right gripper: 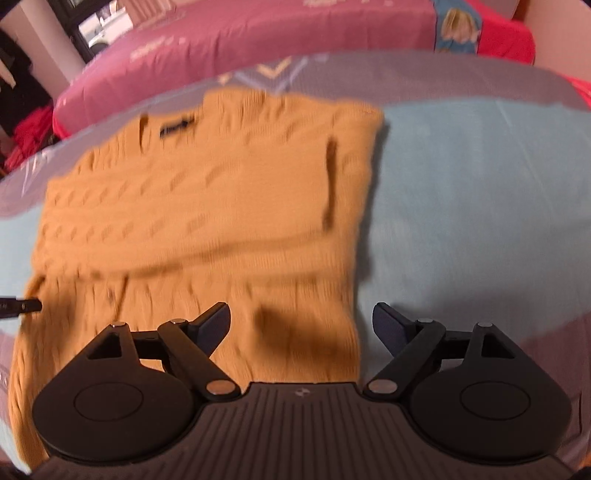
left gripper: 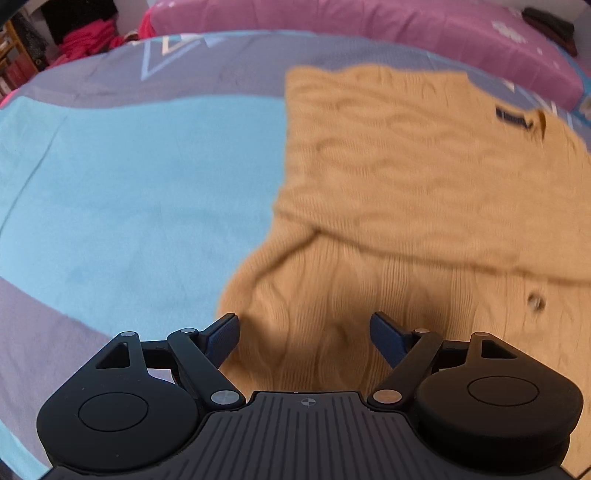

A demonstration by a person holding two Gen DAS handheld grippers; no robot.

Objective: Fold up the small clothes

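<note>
**Both claws wide open over the sweater**

Your left gripper (left gripper: 304,328) is spread wide and grips nothing; the mustard cable-knit sweater (left gripper: 424,177) lies under and ahead of it. Your right gripper (right gripper: 301,321) is equally wide and empty, straddling the sweater's right edge. The sweater lies partly folded on the blue-and-grey bedsheet (left gripper: 140,177), near the pink pillow (right gripper: 258,40).

A bed cover (left gripper: 129,177) in light blue and grey-purple blocks, with triangle outlines printed near its far edge, fills most of both frames. A pink quilt (left gripper: 369,22) with small white prints is seen across the top, and a cartoon-figure print (right gripper: 458,27) is visible at upper right of the right view. Red fabric (left gripper: 88,38) is piled at upper left of the left view.
</note>
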